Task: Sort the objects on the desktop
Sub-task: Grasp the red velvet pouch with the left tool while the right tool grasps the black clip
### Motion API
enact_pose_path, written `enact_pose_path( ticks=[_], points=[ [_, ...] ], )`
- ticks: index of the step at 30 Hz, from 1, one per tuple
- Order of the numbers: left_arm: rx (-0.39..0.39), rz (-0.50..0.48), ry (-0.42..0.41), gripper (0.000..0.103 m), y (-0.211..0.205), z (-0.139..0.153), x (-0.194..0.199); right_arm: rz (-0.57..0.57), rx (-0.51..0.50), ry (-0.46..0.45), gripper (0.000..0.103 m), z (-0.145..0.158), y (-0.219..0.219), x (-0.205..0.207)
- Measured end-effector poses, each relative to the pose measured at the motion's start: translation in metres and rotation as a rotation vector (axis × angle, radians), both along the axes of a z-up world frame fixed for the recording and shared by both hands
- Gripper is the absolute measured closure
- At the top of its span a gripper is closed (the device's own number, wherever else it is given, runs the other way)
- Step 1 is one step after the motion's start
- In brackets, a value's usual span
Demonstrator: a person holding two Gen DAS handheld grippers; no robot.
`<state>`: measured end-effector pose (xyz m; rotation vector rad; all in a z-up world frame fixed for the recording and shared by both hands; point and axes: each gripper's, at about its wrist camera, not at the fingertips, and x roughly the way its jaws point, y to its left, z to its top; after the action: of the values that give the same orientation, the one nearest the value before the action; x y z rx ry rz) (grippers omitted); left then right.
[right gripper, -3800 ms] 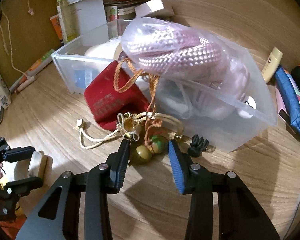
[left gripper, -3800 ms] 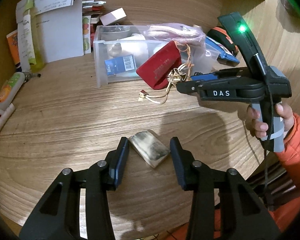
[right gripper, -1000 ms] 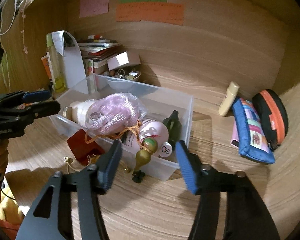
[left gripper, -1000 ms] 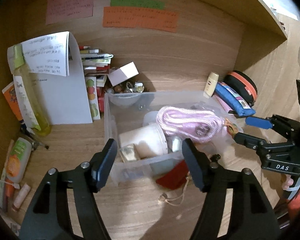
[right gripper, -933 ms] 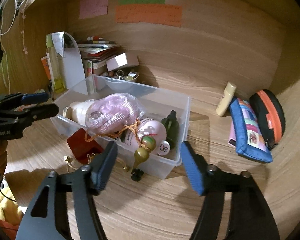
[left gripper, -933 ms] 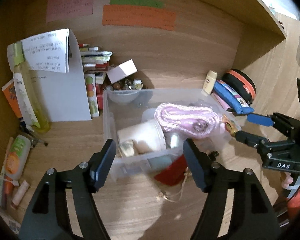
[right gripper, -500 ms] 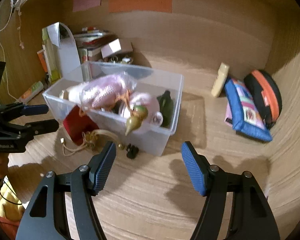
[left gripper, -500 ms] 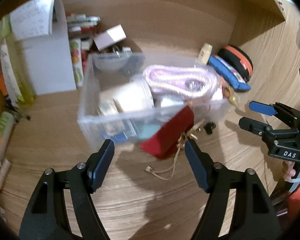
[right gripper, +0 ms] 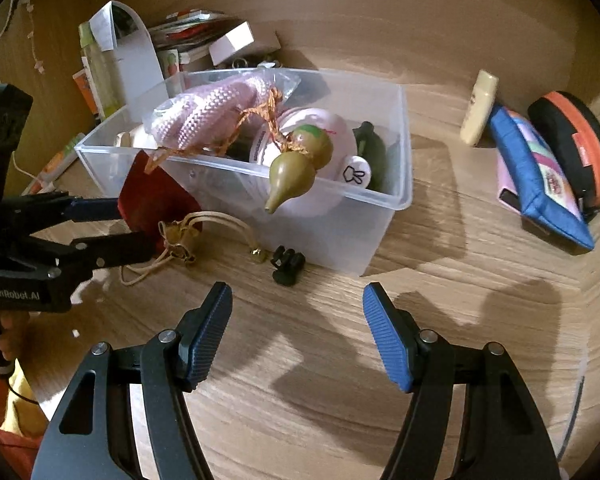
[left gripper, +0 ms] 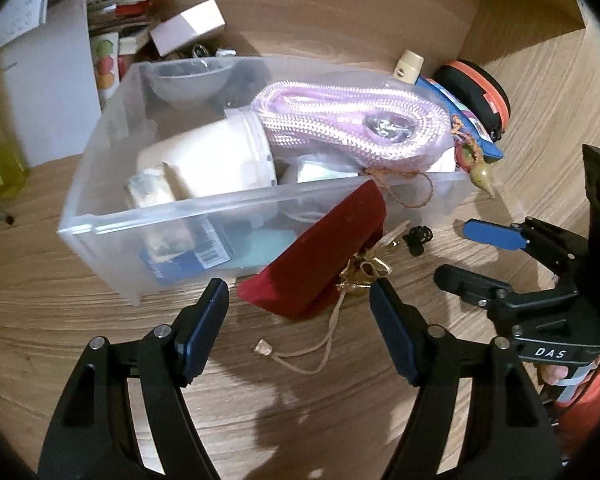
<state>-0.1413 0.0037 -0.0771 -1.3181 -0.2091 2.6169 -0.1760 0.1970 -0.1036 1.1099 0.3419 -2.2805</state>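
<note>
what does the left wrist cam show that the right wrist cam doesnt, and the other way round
Only the left wrist view shows the blue barcoded packet low in the clear bin, seen through its front wall, and the wrapped block beside the white tub.

Only the right wrist view shows the dark green bottle and the white rabbit-marked cap at the bin's far end.

Both show the pink rope bag, red pouch, gourd charm, black clip, and each other's open claw: left claw, right claw.
</note>
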Motion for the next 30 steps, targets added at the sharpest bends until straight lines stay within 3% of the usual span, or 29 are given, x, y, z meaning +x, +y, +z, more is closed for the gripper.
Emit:
enact_pose_path(
  ticks=[9, 12, 16, 20, 22, 30],
  points=[
    [0.037, -0.013, -0.018, 0.03, 0.008, -0.006, -0.006, 0.021, -0.009, -0.029, 0.051, -0.008, -0.011, -0.012],
    [0.052, -0.023, -0.024, 0.03, 0.007, -0.007, -0.007, 0.027, -0.007, -0.038, 0.06, -0.01, -0.014, -0.015],
    [0.048, -0.042, -0.021, 0.033, 0.012, -0.007, -0.008, 0.039, -0.01, -0.057, 0.061, -0.014, -0.019, -0.016],
    [0.045, -0.064, -0.017, 0.043, 0.015, -0.006, -0.008, 0.043, 0.001, -0.053, 0.062, -0.014, -0.023, -0.013],
    [0.046, -0.07, -0.009, 0.048, 0.015, -0.005, -0.006, 0.046, 0.0, -0.05, 0.074, -0.014, -0.024, -0.014],
    [0.049, -0.089, 0.008, 0.078, 0.017, -0.004, -0.006, 0.056, 0.044, -0.002, 0.084, -0.016, -0.035, -0.01]
  ],
)
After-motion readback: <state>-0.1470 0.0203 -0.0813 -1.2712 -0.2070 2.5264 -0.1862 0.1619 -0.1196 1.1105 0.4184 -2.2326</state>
